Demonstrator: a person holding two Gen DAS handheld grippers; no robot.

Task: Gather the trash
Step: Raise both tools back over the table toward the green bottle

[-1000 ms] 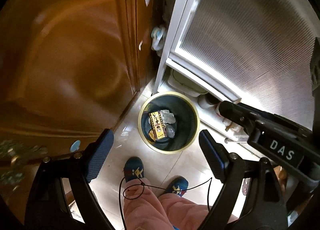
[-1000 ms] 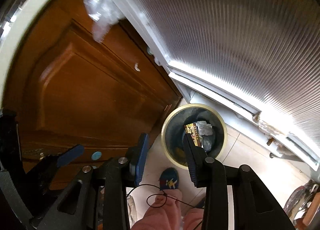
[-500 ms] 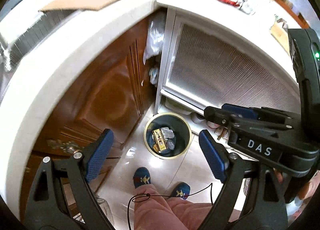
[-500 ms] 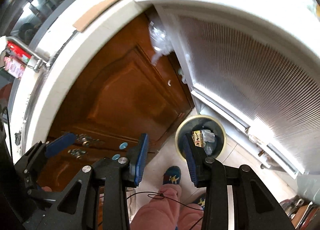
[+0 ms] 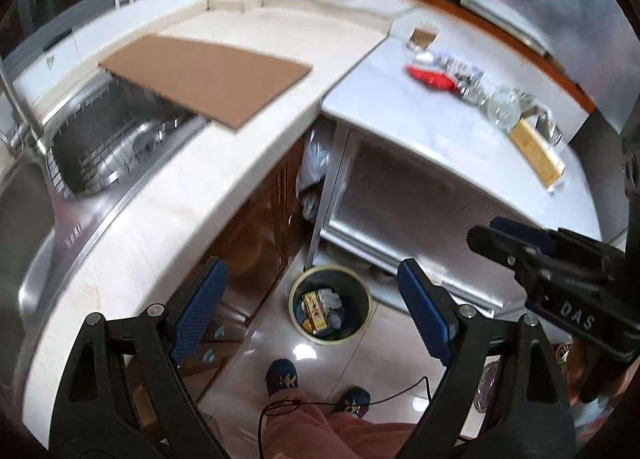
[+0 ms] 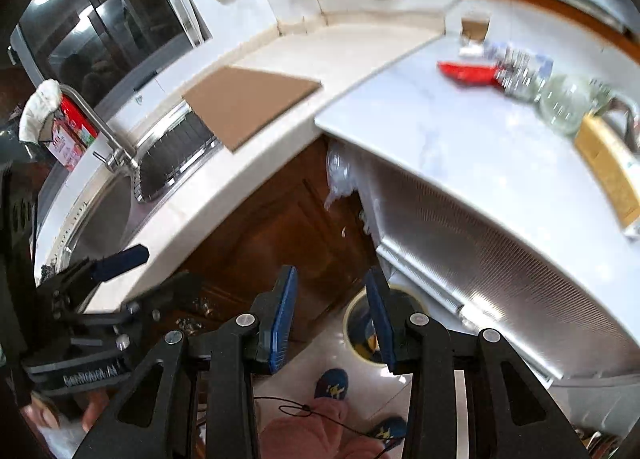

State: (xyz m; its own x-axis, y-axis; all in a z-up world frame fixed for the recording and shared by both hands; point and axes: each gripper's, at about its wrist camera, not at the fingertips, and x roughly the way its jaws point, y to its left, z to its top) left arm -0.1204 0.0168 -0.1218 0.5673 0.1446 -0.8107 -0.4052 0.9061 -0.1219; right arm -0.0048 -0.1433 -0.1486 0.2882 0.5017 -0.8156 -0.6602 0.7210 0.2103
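Note:
A round trash bin (image 5: 331, 305) with a yellow rim stands on the floor below the counters, holding a yellow packet and crumpled plastic. It shows partly in the right wrist view (image 6: 362, 329). On the white counter lie a red wrapper (image 5: 429, 78), a clear plastic bottle (image 5: 464, 75), a glass jar (image 5: 503, 109) and a yellow box (image 5: 538, 157). The red wrapper (image 6: 468, 73) and yellow box (image 6: 610, 171) show in the right wrist view too. My left gripper (image 5: 310, 309) is open and empty, high above the bin. My right gripper (image 6: 330, 319) is open and empty.
A brown cardboard sheet (image 5: 208, 79) lies on the beige counter, overhanging the steel sink (image 5: 100, 147). A tap (image 6: 102, 127) stands by the sink. Wooden cabinet doors (image 6: 288, 227) and a ribbed cabinet front (image 5: 404, 195) are below. The person's slippered feet (image 5: 282, 377) stand by the bin.
Both grippers have risen from near the bin to above counter height. The counters, sink and the trash on the white counter have come into view. Both stay open and empty.

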